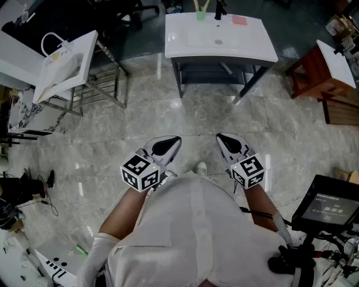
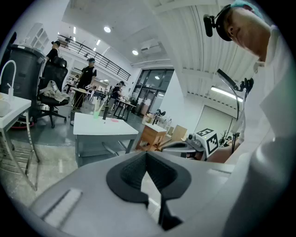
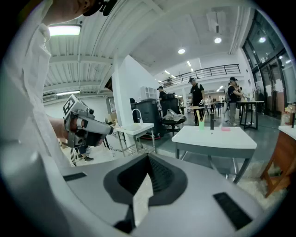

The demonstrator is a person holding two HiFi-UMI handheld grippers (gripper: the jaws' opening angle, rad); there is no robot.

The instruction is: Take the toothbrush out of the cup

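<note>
A green cup (image 1: 201, 15) with pale toothbrushes standing in it sits at the back edge of a white washbasin table (image 1: 252, 47), beside a black tap (image 1: 220, 10) and a pink block (image 1: 239, 20). The cup (image 2: 96, 112) is small and far off in the left gripper view. In the right gripper view the cup (image 3: 201, 123) is just as distant. My left gripper (image 1: 175, 140) and right gripper (image 1: 220, 136) are held close to my body, well short of the table, both shut and empty. The left gripper (image 2: 147, 155) and the right gripper (image 3: 148, 159) each show closed jaws.
A second white basin (image 1: 67, 64) on a metal rack stands at the left. A wooden cabinet (image 1: 322, 78) stands at the right, and a screen on a stand (image 1: 331, 207) at the lower right. Grey tiled floor lies between me and the table. People stand in the background.
</note>
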